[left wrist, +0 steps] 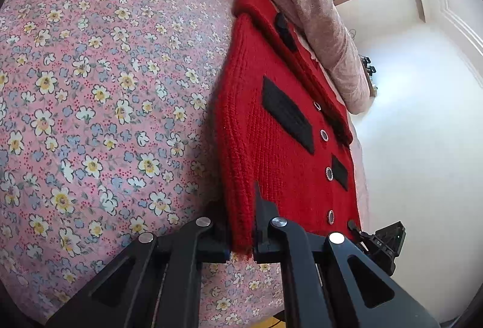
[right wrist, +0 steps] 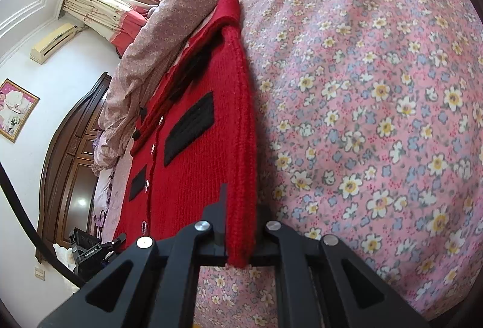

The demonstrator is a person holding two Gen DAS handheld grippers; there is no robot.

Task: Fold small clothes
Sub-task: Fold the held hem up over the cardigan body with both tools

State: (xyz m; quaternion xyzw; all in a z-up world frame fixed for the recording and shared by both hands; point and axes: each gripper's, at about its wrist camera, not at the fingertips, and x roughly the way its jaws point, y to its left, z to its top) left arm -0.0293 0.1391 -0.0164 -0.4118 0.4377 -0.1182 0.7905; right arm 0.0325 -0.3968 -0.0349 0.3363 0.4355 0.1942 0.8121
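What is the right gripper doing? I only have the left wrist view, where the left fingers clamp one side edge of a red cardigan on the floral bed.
Observer: The right gripper is shut on the red cardigan, on its opposite side edge.
Operator: Anything beyond the bed on that side?
Observer: A framed picture hangs on the white wall.
Operator: Anything else on that wall?
Observer: An air conditioner is mounted high up, beside the curtains.

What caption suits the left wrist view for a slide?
Left gripper shut on the hem of a red knit cardigan lying on a floral bedsheet.
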